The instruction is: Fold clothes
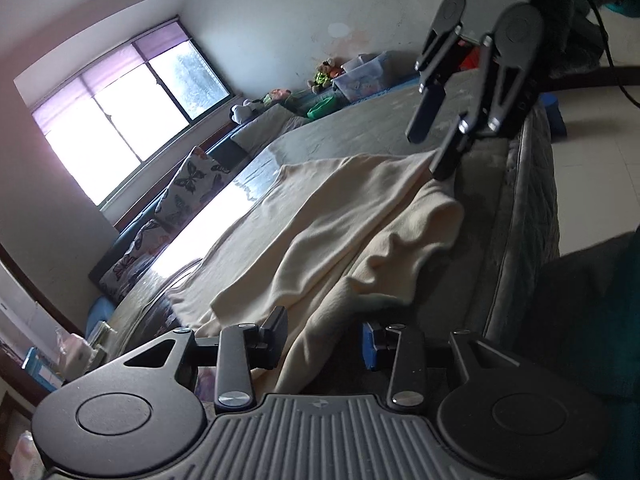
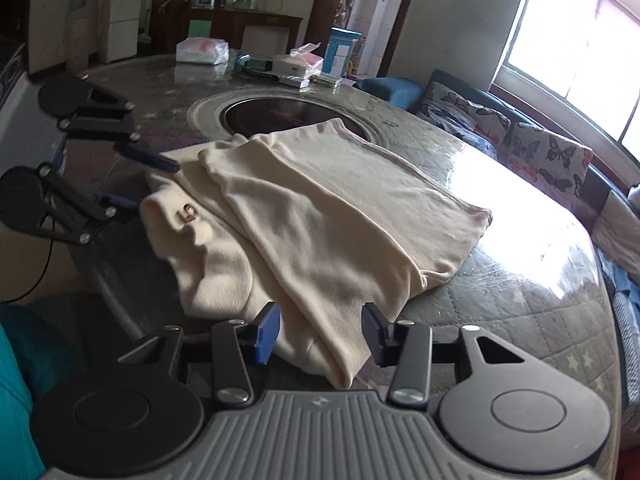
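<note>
One brown mark [image 2: 188,213], cream garment [image 2: 320,208]

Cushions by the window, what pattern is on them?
Butterflies on the cushions, clearest in the right wrist view.

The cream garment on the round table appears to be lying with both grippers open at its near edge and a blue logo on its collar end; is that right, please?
Nearly. The logo on the cream garment is reddish-brown, not blue, as the right wrist view shows. The rest holds: it lies on the round table, with the left gripper and right gripper open at its near edge.
</note>
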Demonstrator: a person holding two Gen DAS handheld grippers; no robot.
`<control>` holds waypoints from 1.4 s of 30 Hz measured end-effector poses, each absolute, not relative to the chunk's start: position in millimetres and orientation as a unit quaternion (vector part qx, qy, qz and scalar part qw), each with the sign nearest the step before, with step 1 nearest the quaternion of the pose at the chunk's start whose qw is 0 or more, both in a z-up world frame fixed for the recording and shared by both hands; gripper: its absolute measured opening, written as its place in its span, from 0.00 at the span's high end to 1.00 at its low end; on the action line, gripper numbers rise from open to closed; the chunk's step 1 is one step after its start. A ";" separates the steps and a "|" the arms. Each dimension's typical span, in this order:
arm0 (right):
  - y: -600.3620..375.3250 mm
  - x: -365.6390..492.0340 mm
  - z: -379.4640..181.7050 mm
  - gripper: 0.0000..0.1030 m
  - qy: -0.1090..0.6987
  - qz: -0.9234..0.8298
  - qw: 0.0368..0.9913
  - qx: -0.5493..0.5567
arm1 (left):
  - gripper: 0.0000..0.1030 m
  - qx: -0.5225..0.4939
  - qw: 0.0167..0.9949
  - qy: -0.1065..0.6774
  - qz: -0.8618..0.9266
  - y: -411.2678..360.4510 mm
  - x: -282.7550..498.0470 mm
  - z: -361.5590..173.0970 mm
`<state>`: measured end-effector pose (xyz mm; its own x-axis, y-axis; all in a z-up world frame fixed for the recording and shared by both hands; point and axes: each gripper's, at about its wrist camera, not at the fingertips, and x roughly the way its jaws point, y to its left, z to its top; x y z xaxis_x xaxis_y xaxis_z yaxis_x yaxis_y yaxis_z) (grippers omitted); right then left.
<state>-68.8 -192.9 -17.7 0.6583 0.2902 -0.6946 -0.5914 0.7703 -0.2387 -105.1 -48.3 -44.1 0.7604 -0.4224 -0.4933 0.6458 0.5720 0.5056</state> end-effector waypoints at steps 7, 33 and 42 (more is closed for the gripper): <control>-184.0 -76.5 -26.0 0.43 0.315 0.272 0.870 -0.263 | 0.90 0.244 0.902 0.198 -0.295 -45.5 -68.1 -24.6; -180.7 -29.5 -14.0 0.90 0.289 0.254 0.912 -0.146 | 0.74 0.299 0.906 0.194 -0.229 -12.1 -91.8 -46.1; -180.9 -37.8 -9.2 0.93 0.275 0.245 0.921 -0.128 | 0.89 0.273 0.915 0.181 -0.235 -8.7 -101.1 -34.3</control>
<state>-37.8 -180.9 -9.2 0.7287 0.3803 -0.5695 -0.5214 0.8472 -0.1015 -101.1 -8.7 -34.3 0.8242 -0.3315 -0.4591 0.5289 0.7403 0.4151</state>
